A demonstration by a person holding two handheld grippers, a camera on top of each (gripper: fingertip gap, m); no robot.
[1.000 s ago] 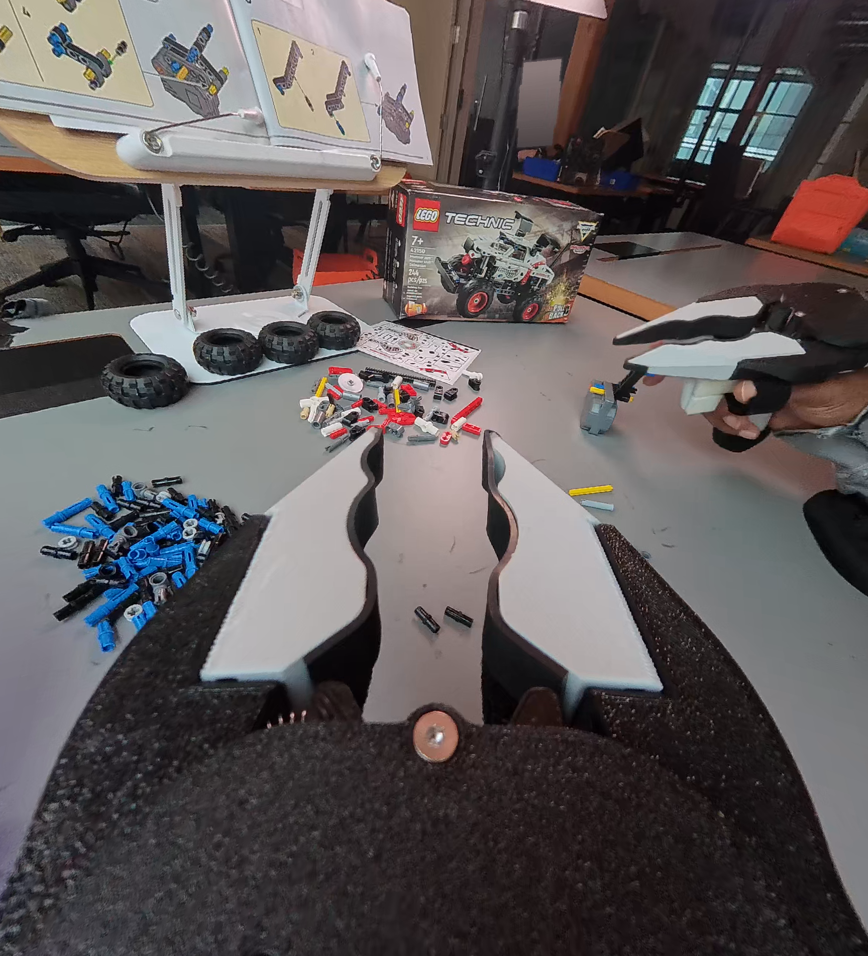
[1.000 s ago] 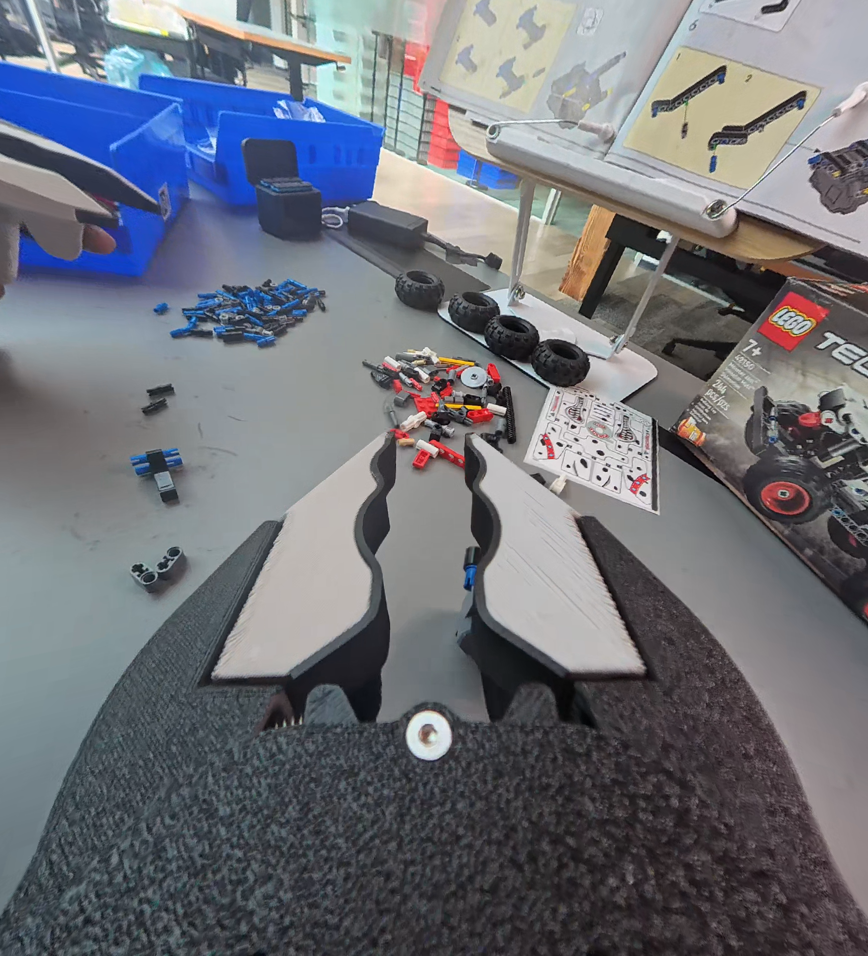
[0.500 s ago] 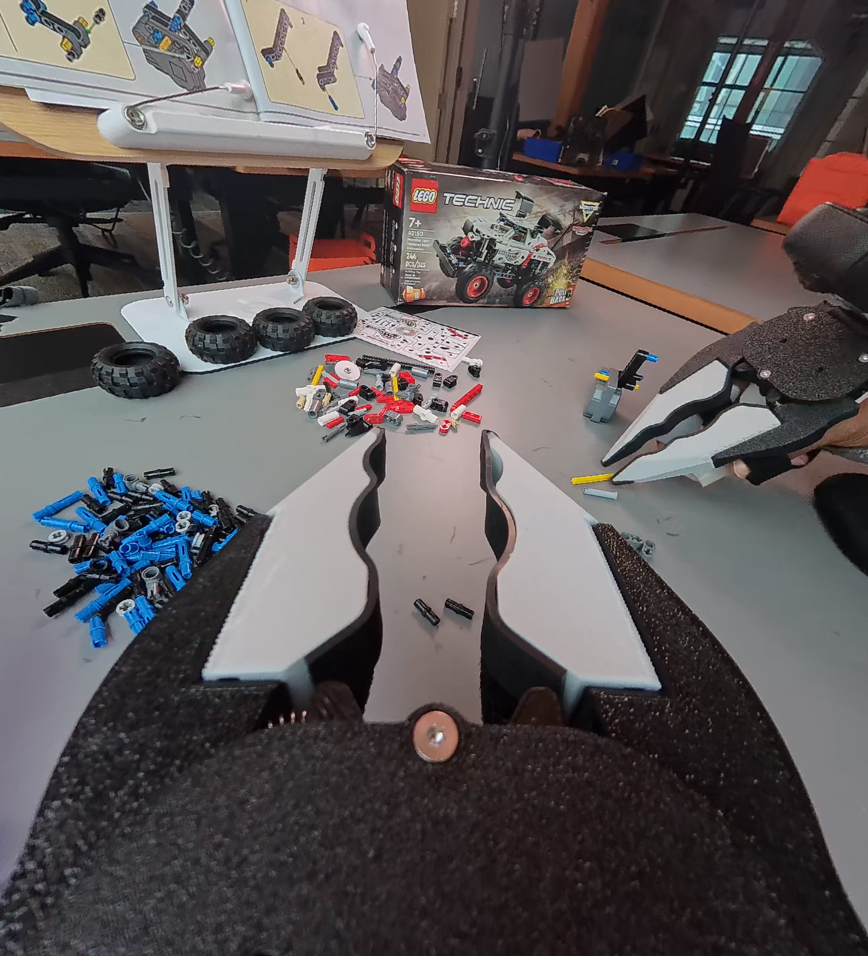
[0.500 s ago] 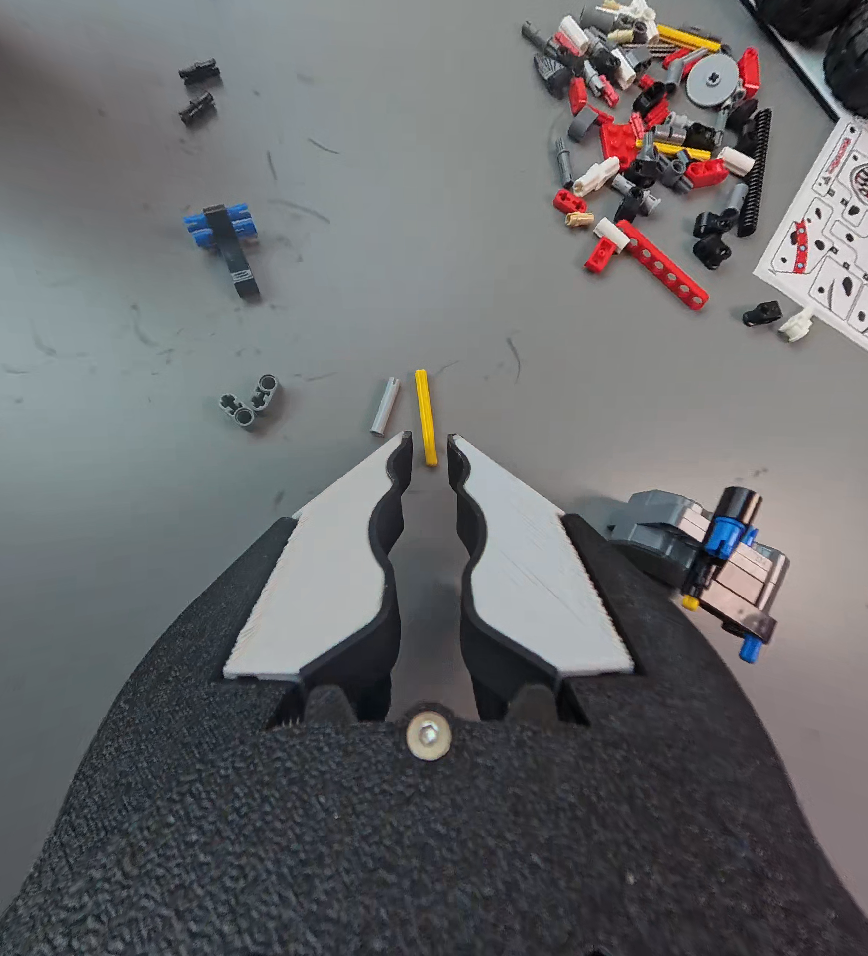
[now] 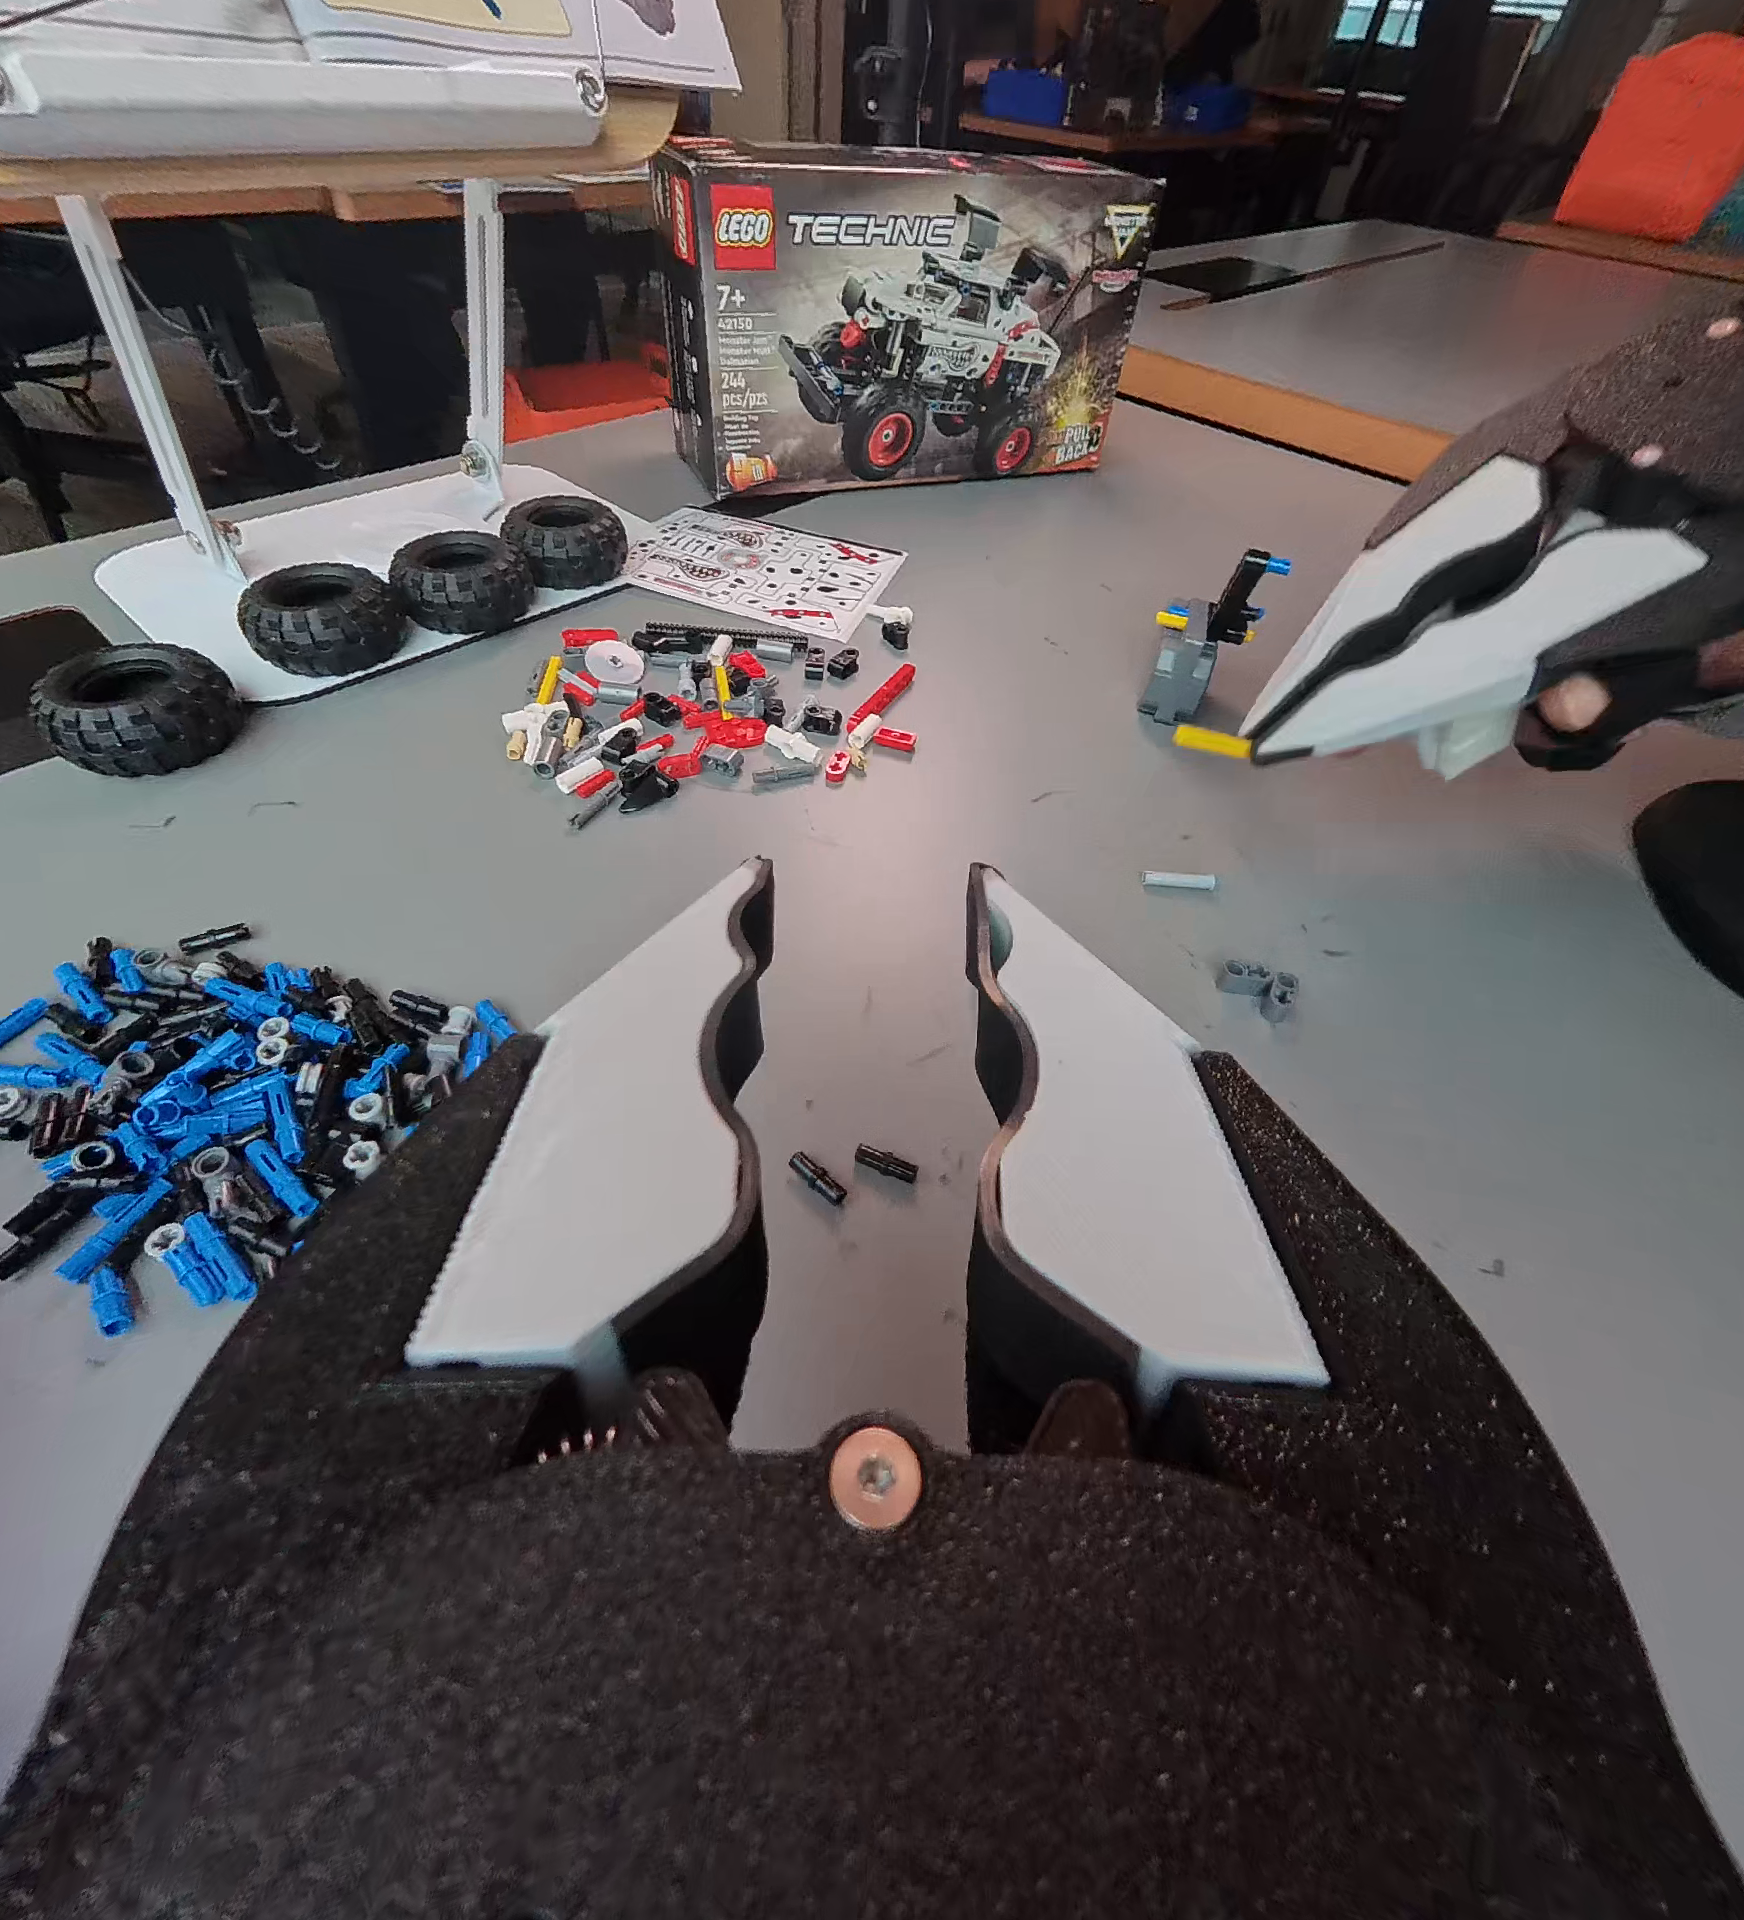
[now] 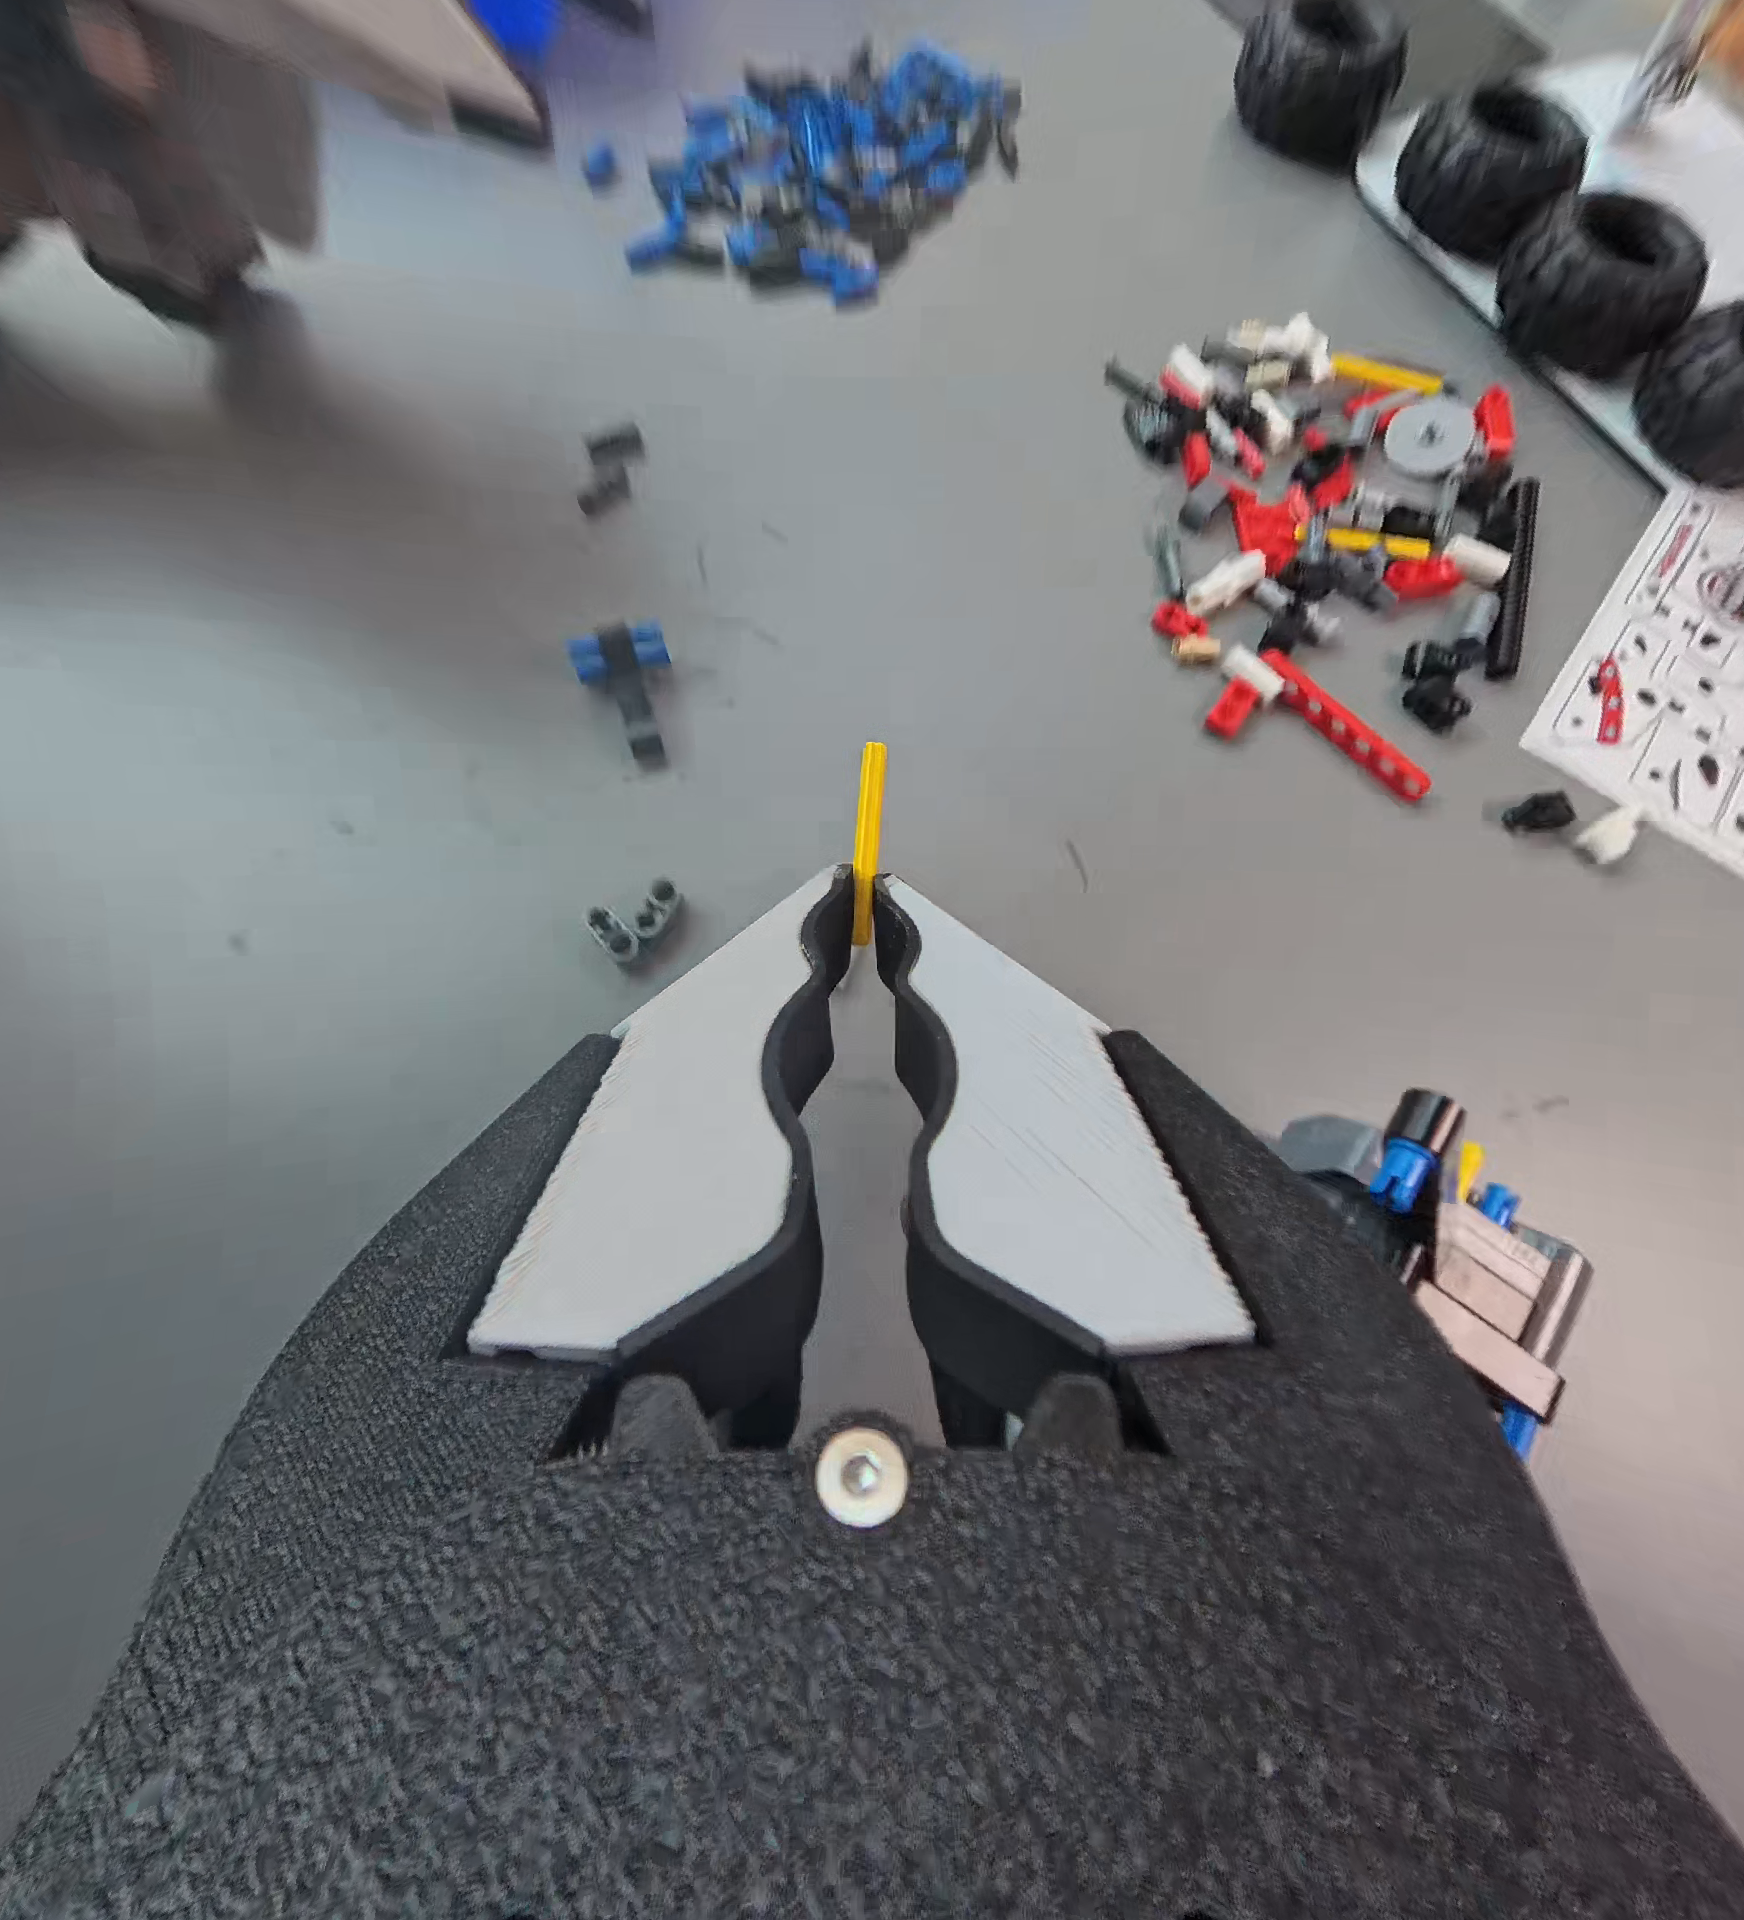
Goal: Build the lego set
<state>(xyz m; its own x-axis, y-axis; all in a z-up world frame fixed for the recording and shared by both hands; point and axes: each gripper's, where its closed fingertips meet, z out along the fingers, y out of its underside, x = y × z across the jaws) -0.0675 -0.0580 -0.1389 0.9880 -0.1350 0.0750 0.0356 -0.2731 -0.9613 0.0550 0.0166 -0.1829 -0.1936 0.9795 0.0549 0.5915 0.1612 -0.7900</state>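
Observation:
My right gripper (image 6: 855, 883) is shut on a thin yellow axle (image 6: 867, 821) and holds it above the table; it also shows in the left wrist view (image 5: 1252, 746) with the yellow axle (image 5: 1206, 739) sticking out of its tips. The small grey assembly (image 5: 1185, 665) with blue and yellow pins stands just beyond it, and shows at the right edge of the right wrist view (image 6: 1460, 1247). My left gripper (image 5: 868, 883) is open and empty, low over the grey table, with two black pins (image 5: 852, 1169) between its fingers.
A pile of blue and black pins (image 5: 182, 1101) lies left. Mixed red, white and black parts (image 5: 702, 707), a sticker sheet (image 5: 764, 566), several black tyres (image 5: 317, 618), the set's box (image 5: 899, 322) and the manual stand (image 5: 255, 94) are ahead. A grey tube (image 5: 1177, 881) and grey connector (image 5: 1257, 982) lie right. Tip to tip, the grippers are about 15 cm apart.
My right gripper closed on the yellow axle that lay on the table and lifted it. The grey tube stays on the table. My left gripper stayed open and tilted down slightly.

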